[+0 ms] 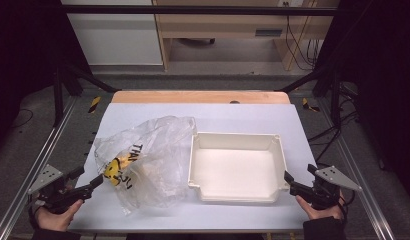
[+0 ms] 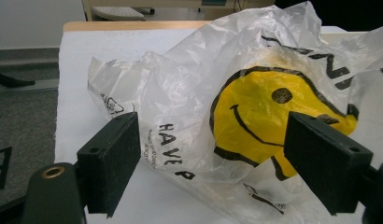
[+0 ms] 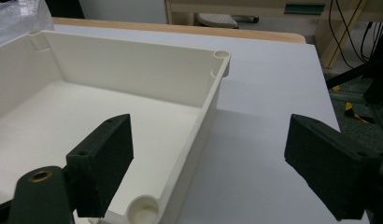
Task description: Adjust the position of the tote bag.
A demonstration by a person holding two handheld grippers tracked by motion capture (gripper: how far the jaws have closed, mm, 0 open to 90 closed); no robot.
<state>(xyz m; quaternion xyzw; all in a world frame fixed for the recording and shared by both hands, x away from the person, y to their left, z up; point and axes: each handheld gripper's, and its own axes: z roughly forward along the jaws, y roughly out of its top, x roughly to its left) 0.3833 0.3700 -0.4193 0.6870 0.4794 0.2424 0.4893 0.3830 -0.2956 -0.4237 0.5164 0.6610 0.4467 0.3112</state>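
dark flooring and metal frame rails surround a pale counter [image 1: 208, 117] with a wooden far edge. on it lie one crumpled clear plastic bag [image 1: 145, 157] with a yellow smiley print, toward the left, and one empty white tray [image 1: 236, 167] just right of it, the bag's edge close to the tray's left wall. nothing sits in the tray, so the work looks barely begun: the bag is ungripped. the left gripper [image 1: 89, 183] sits near the bag's left edge, fingers spread wide with the smiley between them but not pinched. the right gripper [image 1: 291, 181], fingers likewise spread and empty, sits by the tray's right rim. count: one bag, one tray, two grippers.
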